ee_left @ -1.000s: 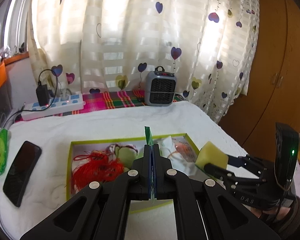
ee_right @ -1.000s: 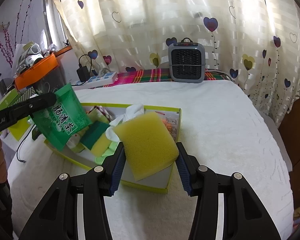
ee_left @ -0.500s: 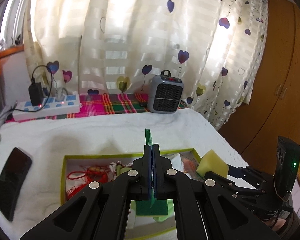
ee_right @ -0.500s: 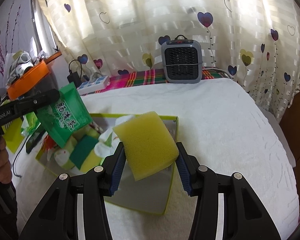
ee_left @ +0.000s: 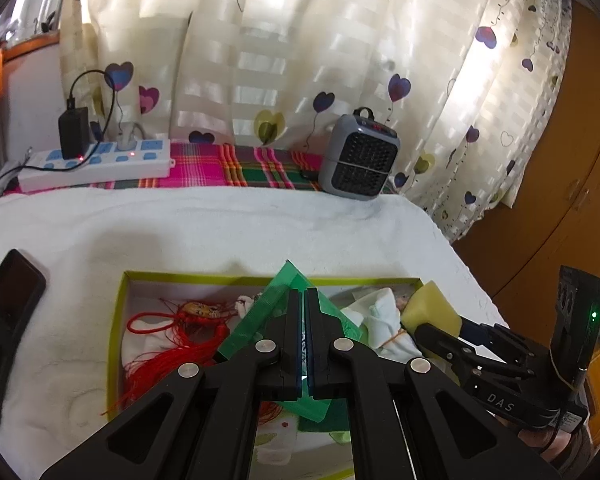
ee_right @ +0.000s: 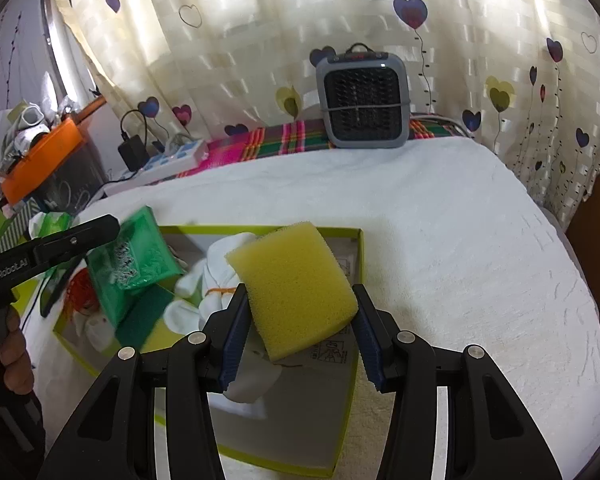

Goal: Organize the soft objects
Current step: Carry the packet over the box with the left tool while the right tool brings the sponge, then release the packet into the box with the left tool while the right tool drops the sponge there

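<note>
Between right tongs [ee_right: 300, 332], yellow sponge [ee_right: 296, 288]

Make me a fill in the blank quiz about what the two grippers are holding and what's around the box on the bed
1. The right gripper is clamped on a ____ sponge.
2. The left gripper pinches a flat packet coloured ____.
3. Both are held over an open box with a ____ rim.
4. On the white cover left of the box lies a dark ____.

Missing words: yellow; green; yellow-green; phone
</note>
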Demonstrator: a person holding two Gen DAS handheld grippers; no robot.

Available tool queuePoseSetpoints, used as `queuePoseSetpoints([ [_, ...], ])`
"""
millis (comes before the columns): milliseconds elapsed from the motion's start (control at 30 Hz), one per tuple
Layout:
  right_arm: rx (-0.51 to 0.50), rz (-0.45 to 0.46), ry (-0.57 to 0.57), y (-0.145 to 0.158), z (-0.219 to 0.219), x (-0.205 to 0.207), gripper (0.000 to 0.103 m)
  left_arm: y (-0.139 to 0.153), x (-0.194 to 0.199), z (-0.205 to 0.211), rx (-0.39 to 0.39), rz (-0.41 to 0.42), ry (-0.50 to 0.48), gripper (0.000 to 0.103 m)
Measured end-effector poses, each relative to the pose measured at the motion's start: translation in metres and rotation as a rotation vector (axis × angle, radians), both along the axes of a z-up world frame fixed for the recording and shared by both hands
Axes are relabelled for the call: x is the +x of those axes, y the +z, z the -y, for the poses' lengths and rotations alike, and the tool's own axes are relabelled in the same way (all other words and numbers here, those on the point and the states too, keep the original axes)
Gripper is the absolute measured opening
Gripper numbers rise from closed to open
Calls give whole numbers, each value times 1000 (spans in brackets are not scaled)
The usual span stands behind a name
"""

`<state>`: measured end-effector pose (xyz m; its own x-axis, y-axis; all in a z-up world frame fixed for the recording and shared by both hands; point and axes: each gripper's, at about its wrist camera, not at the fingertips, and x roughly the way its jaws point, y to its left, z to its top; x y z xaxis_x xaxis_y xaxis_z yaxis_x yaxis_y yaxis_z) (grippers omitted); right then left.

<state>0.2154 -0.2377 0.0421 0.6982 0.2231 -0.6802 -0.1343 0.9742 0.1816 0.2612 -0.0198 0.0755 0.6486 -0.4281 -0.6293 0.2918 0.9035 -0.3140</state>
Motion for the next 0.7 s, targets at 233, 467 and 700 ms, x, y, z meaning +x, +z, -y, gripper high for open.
queuePoseSetpoints([
  [233,-19,-13,19,-5,-5,3,50,-3,0,0,20,-8,10,2],
  [467,-87,-2,36,-7,-12,3,51,-4,-1,-1,36,-16,16,4],
  [700,-93,-4,51,-6,-12,2,52,-5,-6,-3,42,-22,23,9],
])
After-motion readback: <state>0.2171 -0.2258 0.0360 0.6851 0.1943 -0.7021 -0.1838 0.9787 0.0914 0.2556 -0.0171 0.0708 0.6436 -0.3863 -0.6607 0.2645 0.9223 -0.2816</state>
